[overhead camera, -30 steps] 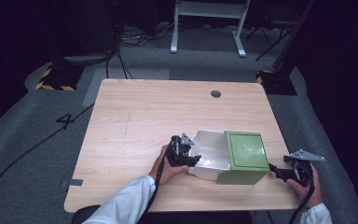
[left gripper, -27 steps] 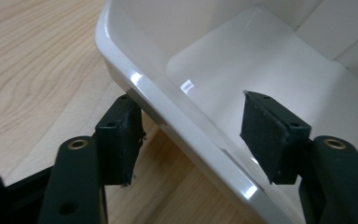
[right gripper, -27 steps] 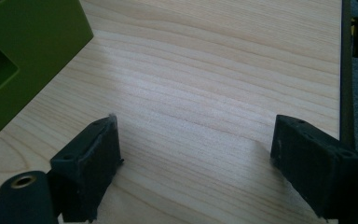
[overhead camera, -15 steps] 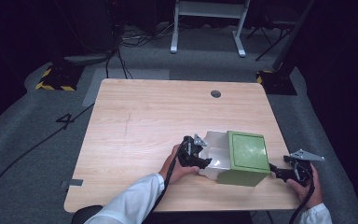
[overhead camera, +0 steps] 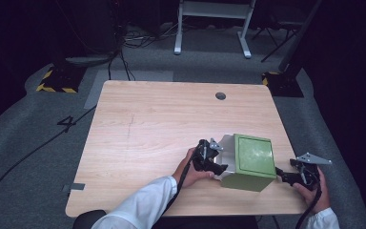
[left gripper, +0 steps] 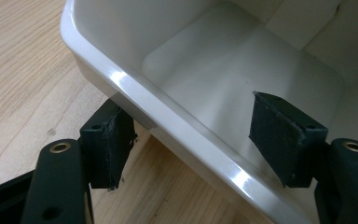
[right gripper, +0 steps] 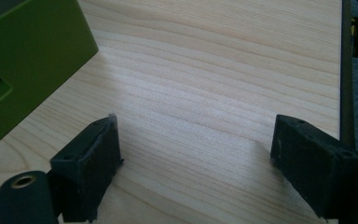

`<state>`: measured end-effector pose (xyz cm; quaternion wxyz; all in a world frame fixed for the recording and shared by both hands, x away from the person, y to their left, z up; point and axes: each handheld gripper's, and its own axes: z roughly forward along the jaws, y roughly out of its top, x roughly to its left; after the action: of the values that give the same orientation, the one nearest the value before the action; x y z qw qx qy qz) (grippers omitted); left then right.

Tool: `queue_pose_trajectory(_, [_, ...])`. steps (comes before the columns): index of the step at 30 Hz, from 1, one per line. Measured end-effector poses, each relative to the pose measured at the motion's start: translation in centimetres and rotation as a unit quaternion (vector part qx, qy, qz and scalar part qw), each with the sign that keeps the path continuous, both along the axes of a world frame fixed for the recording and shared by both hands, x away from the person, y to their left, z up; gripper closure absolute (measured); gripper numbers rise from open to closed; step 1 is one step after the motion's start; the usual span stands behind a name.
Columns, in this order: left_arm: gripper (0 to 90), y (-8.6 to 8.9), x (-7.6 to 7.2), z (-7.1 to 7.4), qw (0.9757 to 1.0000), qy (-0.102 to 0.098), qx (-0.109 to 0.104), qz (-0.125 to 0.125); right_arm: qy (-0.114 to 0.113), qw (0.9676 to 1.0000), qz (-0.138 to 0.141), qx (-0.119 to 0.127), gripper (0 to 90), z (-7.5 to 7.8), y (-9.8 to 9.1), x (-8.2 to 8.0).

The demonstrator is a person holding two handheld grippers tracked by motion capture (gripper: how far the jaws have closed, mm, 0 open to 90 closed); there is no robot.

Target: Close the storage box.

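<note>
A green box [overhead camera: 250, 162] stands at the near right of the wooden worktop [overhead camera: 162, 124], with a white drawer [overhead camera: 225, 151] projecting from its left side. The left hand-held gripper [overhead camera: 215, 162] is released, its jaws set apart astride the drawer's glossy white rim [left gripper: 168, 121], one jaw outside the wall, the other inside the cavity. The right hand-held gripper [overhead camera: 286, 175] sits just beside the box's right side, jaws spread wide over bare wood, holding nothing. The worktop's right edge lies near it.
</note>
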<state>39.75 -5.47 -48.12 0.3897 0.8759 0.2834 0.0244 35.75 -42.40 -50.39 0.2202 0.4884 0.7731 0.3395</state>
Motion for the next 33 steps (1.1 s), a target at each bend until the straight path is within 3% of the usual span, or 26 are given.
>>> queue_pose_trajectory(15, [29.5, -1.7, 0.1, -0.1, 0.9999, 0.013, -0.004, -0.010, 0.000, 1.0000, 0.000, 0.000, 15.7, 0.0, 0.0, 0.0])
queue_pose_trajectory(25, [25.1, -1.1, 0.2, 0.4, 0.9999, -0.001, 0.009, -0.014, 0.000, 1.0000, 0.000, 0.000, 15.7, 0.0, 0.0, 0.0])
queue_pose_trajectory(33, [20.9, 0.1, 0.3, 1.5, 0.9996, -0.018, -0.001, -0.022, -0.001, 1.0000, -0.001, -0.001, 15.7, 0.0, 0.0, 0.0])
